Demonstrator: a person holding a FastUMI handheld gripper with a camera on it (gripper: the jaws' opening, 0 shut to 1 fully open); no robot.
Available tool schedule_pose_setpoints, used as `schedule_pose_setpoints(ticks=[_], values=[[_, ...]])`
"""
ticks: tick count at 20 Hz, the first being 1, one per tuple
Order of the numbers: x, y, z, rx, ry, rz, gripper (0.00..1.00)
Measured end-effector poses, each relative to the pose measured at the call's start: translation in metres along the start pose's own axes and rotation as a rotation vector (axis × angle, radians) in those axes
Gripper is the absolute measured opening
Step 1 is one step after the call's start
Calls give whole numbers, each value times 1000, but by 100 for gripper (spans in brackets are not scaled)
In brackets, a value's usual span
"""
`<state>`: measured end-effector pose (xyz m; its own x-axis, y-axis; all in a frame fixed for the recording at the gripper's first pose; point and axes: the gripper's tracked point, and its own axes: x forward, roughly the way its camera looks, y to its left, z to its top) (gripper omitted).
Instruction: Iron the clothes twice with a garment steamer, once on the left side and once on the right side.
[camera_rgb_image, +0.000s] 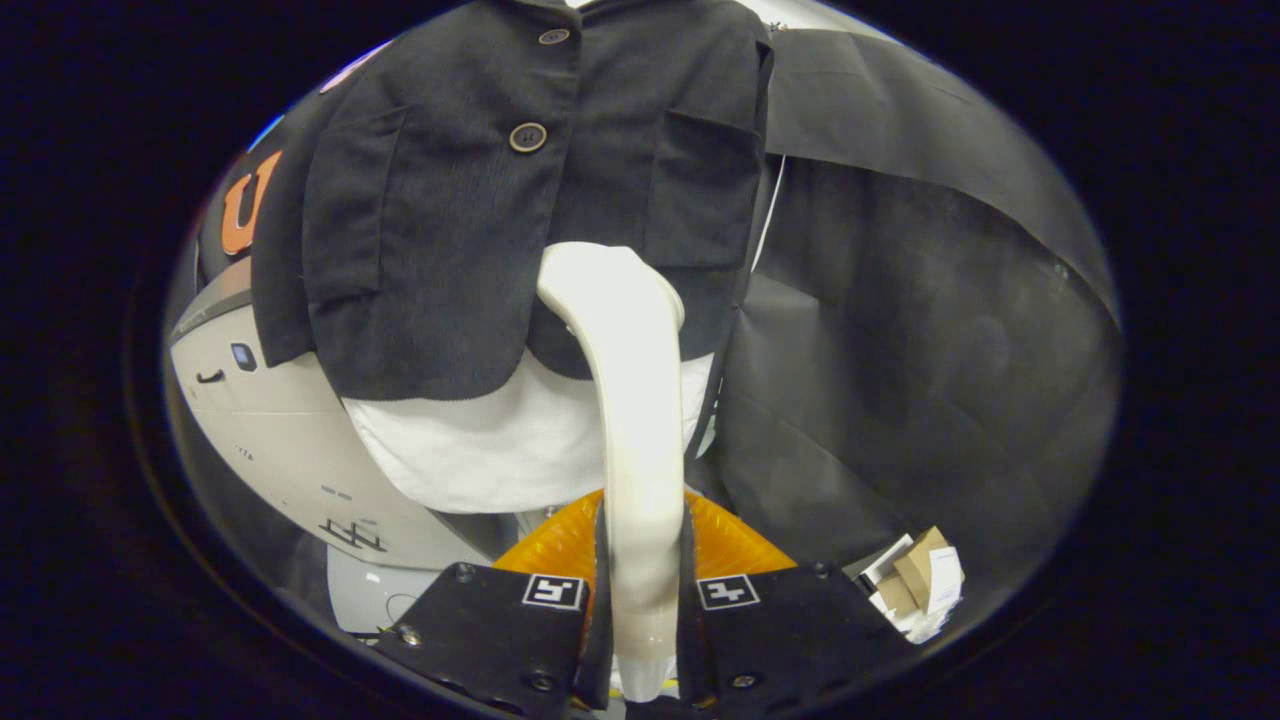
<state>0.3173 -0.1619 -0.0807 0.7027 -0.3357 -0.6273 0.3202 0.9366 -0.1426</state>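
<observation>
The gripper (640, 590) clamps the cream steamer handle (640, 440), its head against the black jacket (450, 220) beyond; cardboard scraps (915, 580) lie beside the right finger.

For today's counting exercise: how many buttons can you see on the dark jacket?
2. One button sits near the jacket's top; the other button lies lower, above the steamer held between the gripper's fingers. More may be hidden.

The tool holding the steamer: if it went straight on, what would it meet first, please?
Likely the dark jacket: the steamer gripped in the tool already has its head at the hem, though contact is unclear.
</observation>
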Motion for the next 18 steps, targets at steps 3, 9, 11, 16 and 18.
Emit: schedule_pose_setpoints(ticks=[3, 9, 11, 16, 18], values=[[2, -2, 3, 7, 12, 3, 28], [2, -2, 3, 28, 9, 13, 28], [0, -3, 5, 39, 1, 16, 28], [-8, -5, 15, 66, -49, 15, 28], [-14, -5, 19, 74, -71, 16, 28]])
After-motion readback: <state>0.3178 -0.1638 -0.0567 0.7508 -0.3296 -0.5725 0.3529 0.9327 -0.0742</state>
